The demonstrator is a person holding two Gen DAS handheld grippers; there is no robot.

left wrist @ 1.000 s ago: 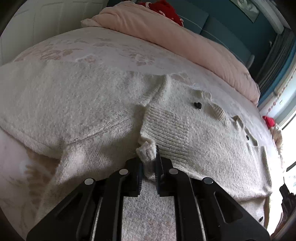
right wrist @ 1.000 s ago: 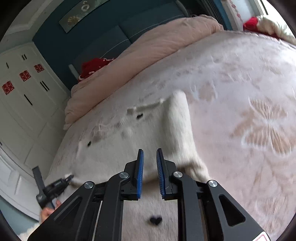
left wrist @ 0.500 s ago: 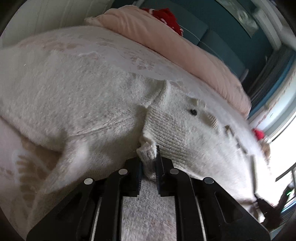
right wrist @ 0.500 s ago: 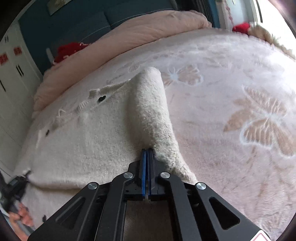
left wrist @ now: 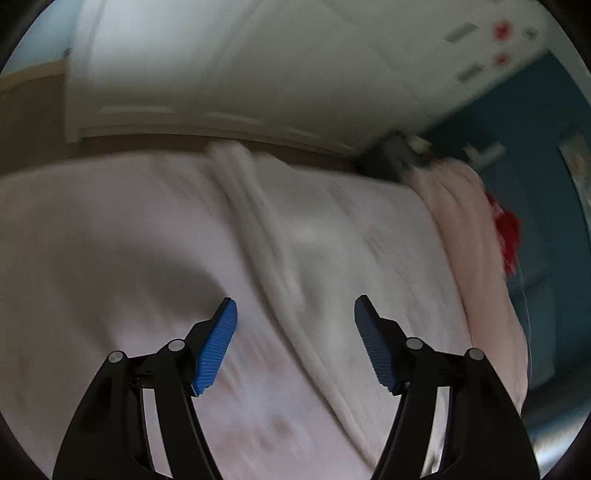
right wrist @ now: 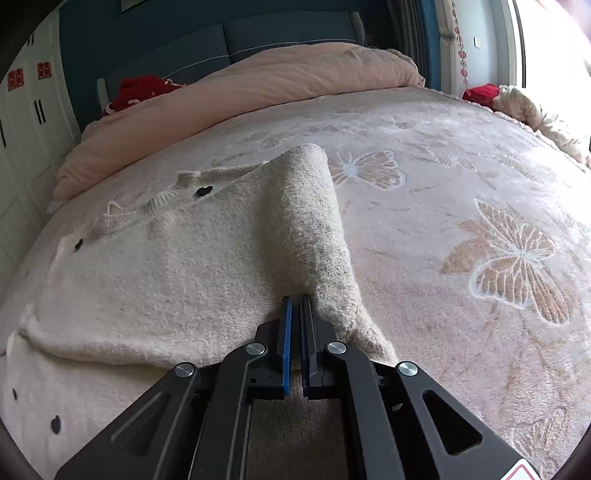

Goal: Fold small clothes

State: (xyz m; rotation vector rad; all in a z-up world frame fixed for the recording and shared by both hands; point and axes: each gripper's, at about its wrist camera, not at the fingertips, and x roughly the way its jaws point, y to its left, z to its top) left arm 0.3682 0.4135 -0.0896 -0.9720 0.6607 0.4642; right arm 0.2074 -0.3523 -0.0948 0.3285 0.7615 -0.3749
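Our left gripper (left wrist: 295,332) has just let go and swung away, spread wide; our right gripper (right wrist: 295,314) now pinches the cardigan (right wrist: 166,266) for the next fold.

I am in a home bedroom: a wide bed under a pale pink plush blanket with embossed butterflies (right wrist: 480,206), a rolled peach duvet (right wrist: 258,79) against the dark blue padded headboard (right wrist: 229,33), and white panelled wardrobe doors (right wrist: 26,110) left of the bed.
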